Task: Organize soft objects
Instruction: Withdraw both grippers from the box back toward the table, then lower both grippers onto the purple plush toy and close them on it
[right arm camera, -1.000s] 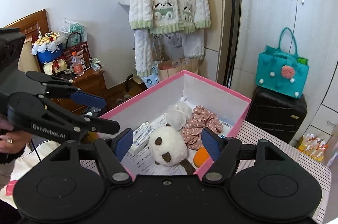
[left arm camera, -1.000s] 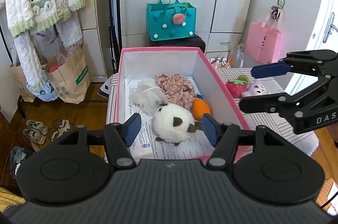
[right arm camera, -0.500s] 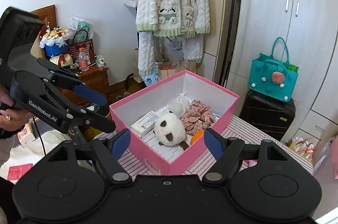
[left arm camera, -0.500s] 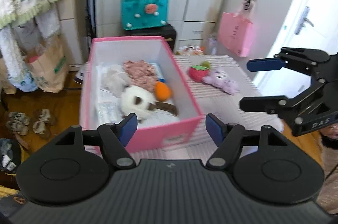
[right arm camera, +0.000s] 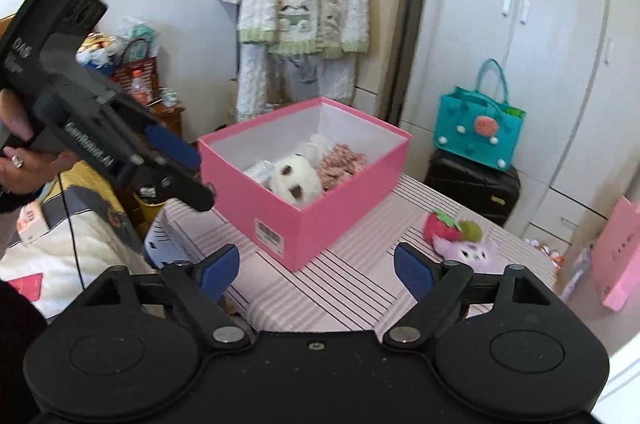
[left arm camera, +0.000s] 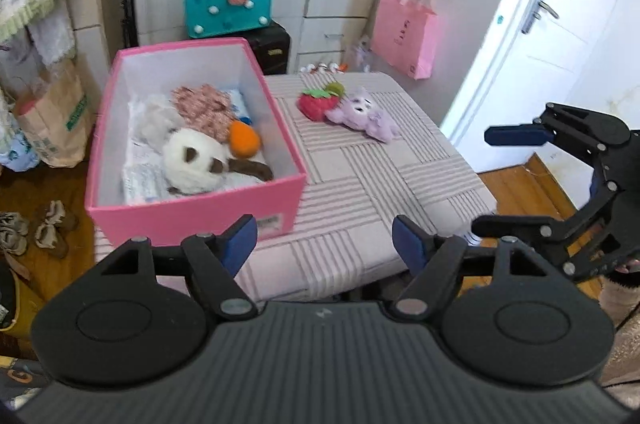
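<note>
left wrist view: both grippers, left (left arm camera: pixel 325 239) and right (right arm camera: pixel 316 266), gaping wide, empty. best to approach strawberry plush (left arm camera: pixel 317 101) from above, pinch mid-body, lift clear over pink box (left arm camera: pixel 192 220) wall.

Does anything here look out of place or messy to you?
Two toys sit outside the pink box: a strawberry plush and a purple plush lie touching on the striped table, while the other soft things are already inside. Nothing looks spilled or damaged.
</note>
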Tool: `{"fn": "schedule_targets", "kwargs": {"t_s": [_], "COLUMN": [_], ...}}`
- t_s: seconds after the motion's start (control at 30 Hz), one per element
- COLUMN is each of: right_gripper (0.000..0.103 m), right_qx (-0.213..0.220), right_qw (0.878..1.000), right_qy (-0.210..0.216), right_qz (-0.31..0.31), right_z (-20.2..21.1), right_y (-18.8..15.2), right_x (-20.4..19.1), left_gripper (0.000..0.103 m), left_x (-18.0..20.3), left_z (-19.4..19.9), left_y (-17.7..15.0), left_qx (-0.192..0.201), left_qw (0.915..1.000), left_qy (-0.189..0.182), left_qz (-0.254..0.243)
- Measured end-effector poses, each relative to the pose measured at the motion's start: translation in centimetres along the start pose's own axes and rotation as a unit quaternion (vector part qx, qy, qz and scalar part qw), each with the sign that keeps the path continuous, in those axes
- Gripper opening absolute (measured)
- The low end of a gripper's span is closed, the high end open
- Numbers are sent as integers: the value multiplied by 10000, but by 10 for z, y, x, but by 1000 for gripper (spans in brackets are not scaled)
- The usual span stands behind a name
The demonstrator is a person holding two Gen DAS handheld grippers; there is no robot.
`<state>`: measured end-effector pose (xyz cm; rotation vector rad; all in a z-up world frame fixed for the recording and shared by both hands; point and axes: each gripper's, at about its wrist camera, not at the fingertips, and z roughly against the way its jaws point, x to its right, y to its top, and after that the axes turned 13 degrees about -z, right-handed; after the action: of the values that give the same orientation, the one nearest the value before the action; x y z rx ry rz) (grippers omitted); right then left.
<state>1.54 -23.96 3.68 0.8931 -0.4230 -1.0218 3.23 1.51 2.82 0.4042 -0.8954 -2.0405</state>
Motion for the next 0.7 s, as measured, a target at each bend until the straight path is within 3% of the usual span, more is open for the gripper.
{"fn": "schedule_targets", "kwargs": {"t_s": [0.2, 0.37, 0.5, 0.7], "right_gripper": [91, 93, 93, 93], "right_qx": [35, 285, 482, 672], "right_qw": [9993, 9976, 9965, 9906], "right_qy": [-170, -379, -319, -130], "right_qz": [-319, -511, -603, -1184], "right_z": [-12, -30, -44, -70], "right_y": [-24, -40, -51, -67], "right_x": [27, 55, 78, 128], "left_gripper": [74, 74, 75, 77], "left_x": [21, 39, 37, 40], "left_z": [-24, -48, -70, -97], "left_y": [-13, -12, -6, 1], "left_qx": [21, 235, 341, 548], "left_qw": [9999, 9995, 9991, 9982], "left_qy": [-143, -69, -233, 229], "left_qz": [-50, -191, -16, -55]}}
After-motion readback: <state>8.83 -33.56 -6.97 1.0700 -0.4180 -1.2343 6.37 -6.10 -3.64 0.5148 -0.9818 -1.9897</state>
